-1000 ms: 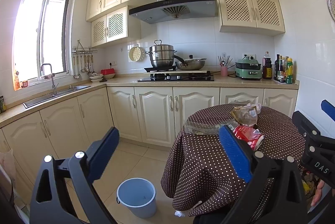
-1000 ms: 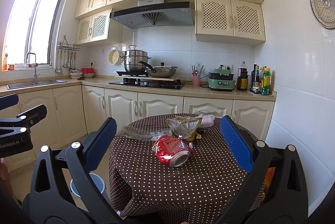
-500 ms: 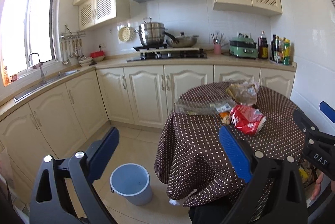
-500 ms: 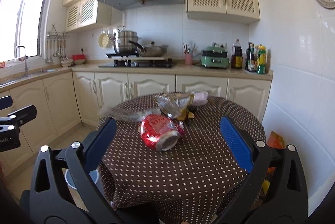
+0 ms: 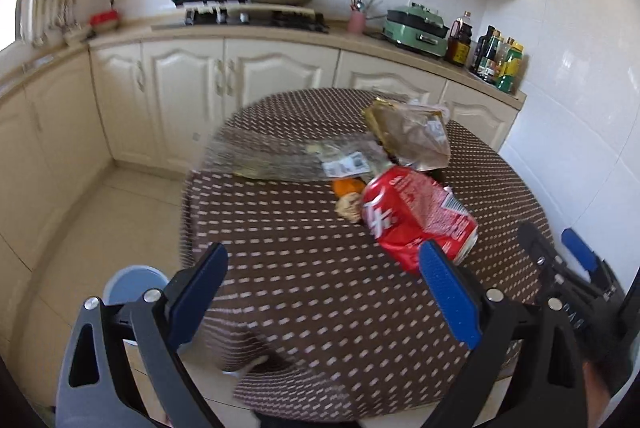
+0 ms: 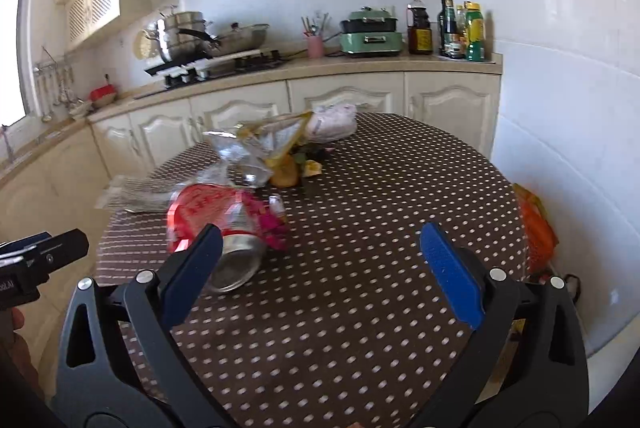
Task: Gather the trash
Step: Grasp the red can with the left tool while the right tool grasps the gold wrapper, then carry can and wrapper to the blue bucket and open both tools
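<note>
Crushed red can (image 5: 416, 216) near table's (image 5: 320, 284) front edge: light, dented, slick; grip across its middle. Left gripper (image 5: 324, 292) and right gripper (image 6: 320, 268) both wide, empty

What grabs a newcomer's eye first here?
The crushed red soda can lying on its side on the round brown polka-dot tablecloth, with crumpled clear plastic wrappers heaped just behind it. Both blue-padded grippers, left and right, frame the views with jaws wide open; a light blue bucket stands on the floor beside the table.
</note>
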Motion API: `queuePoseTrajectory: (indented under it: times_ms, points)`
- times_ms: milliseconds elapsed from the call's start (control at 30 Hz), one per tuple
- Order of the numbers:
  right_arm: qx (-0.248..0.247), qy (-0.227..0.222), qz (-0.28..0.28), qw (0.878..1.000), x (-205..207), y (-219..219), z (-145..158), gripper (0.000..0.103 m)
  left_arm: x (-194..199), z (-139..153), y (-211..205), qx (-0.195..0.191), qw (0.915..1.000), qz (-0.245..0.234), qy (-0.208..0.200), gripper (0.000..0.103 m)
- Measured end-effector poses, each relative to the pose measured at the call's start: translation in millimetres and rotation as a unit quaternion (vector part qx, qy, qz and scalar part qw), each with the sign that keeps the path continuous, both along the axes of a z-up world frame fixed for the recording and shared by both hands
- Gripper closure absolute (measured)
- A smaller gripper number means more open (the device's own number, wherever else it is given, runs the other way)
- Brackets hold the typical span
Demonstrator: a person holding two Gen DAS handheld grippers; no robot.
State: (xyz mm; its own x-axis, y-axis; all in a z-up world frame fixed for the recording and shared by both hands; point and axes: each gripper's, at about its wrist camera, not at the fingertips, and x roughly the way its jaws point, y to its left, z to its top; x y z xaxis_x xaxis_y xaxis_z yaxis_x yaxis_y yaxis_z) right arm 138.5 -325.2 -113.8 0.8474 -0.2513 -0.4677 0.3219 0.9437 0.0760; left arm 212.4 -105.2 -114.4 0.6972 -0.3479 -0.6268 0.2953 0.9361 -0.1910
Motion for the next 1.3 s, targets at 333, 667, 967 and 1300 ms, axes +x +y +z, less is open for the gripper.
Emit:
queuePoseTrajectory:
  times_ms: [333,667,967,1300]
  points:
    - [-0.003,0.073,0.029,0.997,49,-9,-16,0.006,54,-41,-42,-0.051,0.9958,-0.010,0.075,0.009]
    - [-0.015,0.110,0.049,0.993,74,-5,-24,0.006,71,-47,-62,-0.073,0.9936,-0.031,0.080,0.016]
    - [-0.024,0.116,0.064,0.991,85,6,-23,0.006,69,-38,-49,-0.081,0.9950,-0.026,0.053,0.057]
    - [-0.036,0.075,0.083,0.993,111,19,9,0.006,40,11,-16,-0.013,0.9969,0.027,-0.073,0.059]
